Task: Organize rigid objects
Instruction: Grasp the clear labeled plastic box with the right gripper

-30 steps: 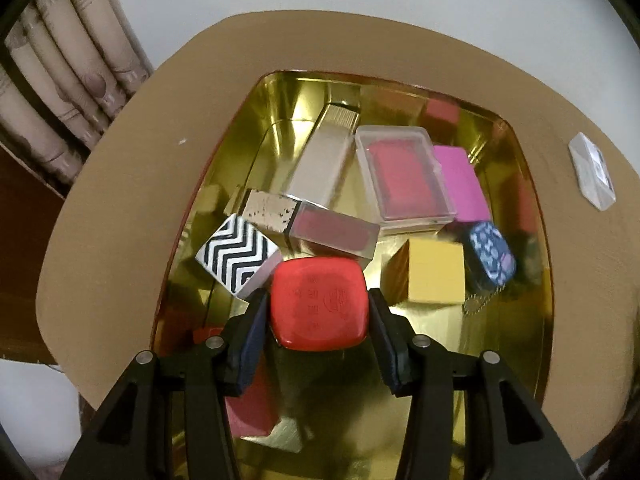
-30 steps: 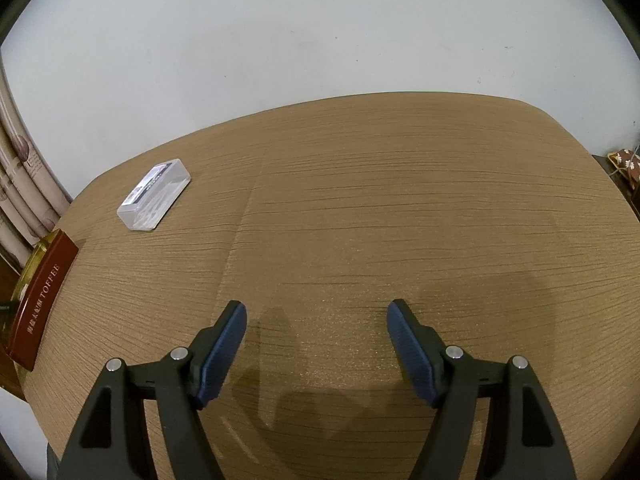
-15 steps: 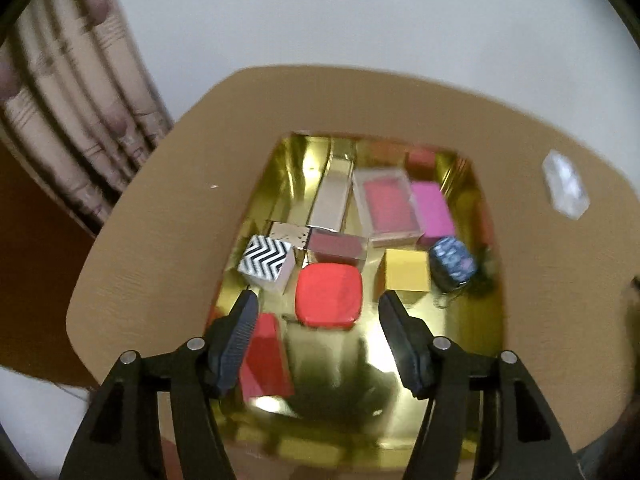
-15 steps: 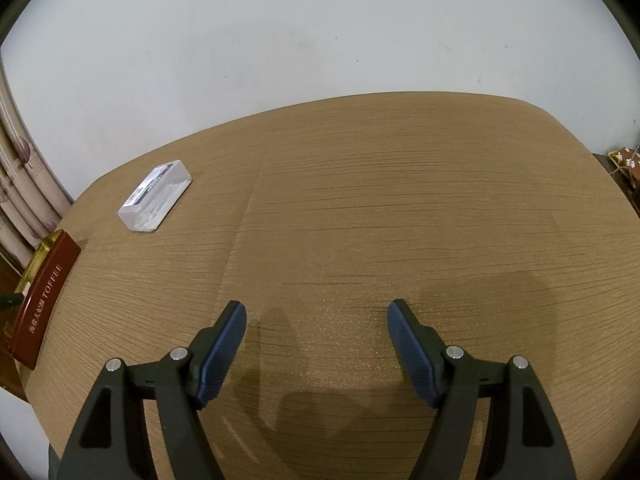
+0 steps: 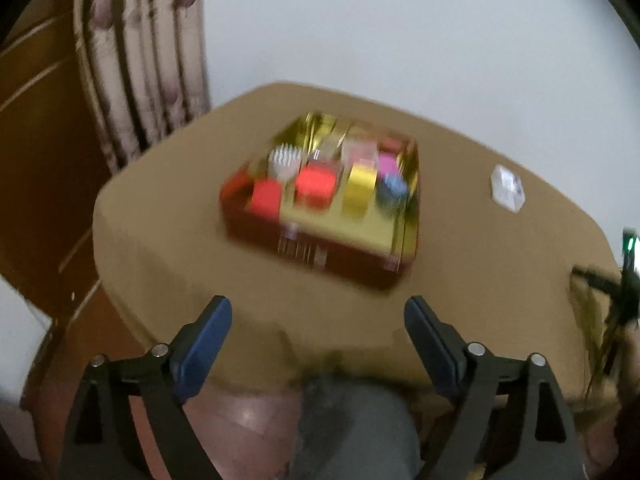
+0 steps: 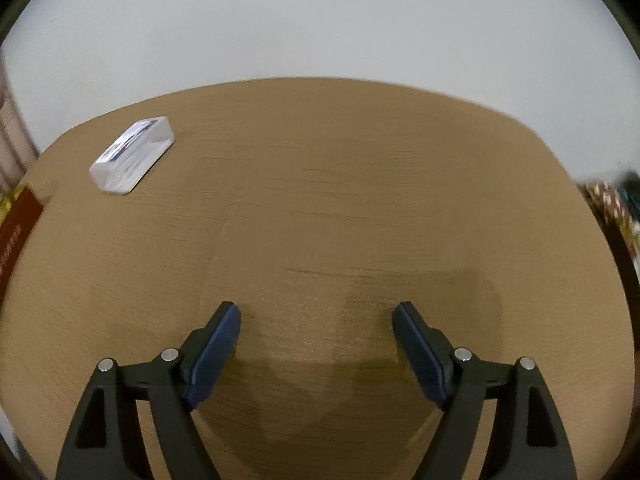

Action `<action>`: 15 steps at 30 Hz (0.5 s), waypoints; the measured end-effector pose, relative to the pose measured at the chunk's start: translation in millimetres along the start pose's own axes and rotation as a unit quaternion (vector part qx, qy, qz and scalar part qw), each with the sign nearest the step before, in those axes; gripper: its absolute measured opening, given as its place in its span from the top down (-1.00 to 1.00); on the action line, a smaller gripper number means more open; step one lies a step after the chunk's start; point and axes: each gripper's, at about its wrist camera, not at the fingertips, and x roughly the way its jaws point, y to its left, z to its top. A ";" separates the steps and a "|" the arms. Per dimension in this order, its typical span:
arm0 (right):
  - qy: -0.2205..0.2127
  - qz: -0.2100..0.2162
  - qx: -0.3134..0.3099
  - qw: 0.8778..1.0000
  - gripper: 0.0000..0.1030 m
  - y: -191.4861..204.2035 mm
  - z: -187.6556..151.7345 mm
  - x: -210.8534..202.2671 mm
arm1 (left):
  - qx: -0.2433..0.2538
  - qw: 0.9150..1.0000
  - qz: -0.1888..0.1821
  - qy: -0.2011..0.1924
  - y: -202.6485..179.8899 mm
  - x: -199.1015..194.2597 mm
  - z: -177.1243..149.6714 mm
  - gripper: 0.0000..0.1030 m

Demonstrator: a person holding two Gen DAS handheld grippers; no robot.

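A gold tin with red sides (image 5: 352, 236) stands on the brown table, blurred in the left wrist view. It holds several small boxes, among them a red rounded case (image 5: 316, 184), a yellow box (image 5: 360, 190) and a red block (image 5: 265, 199). My left gripper (image 5: 318, 328) is open and empty, well back from the tin, over the table's near edge. A clear plastic box (image 6: 132, 154) lies on the table at far left of the right wrist view; it also shows in the left wrist view (image 5: 508, 188). My right gripper (image 6: 316, 332) is open and empty above bare table.
A curtain (image 5: 148, 60) and a wooden panel (image 5: 40, 120) stand left of the table, with a white wall behind. The tin's red side (image 6: 18, 232) shows at the left edge of the right wrist view. Cluttered items (image 6: 616, 208) sit off the table's right edge.
My left gripper let go of the red rounded case in the tin and pulled far back and up. My right gripper shifted slightly, staying open.
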 end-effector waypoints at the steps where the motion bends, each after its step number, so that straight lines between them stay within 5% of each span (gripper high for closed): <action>1: 0.009 0.027 0.020 0.999 -0.59 2.9 6.5 -3.2 | -0.008 1.000 -0.003 0.008 5.6 2.2 -9.2 -0.66; 4: 0.019 0.086 0.045 0.995 -0.59 30.4 34.8 -17.8 | -0.019 0.999 -0.016 0.044 7.2 13.1 -30.9 -0.66; 9: 0.039 0.124 0.057 0.990 -0.59 84.8 88.0 -27.7 | -0.046 0.995 -0.032 0.081 7.3 27.8 -40.8 -0.66; 15: 0.075 0.067 0.057 0.993 -0.59 141.6 135.9 -0.1 | -0.056 0.992 -0.055 0.103 6.0 35.4 -46.2 -0.66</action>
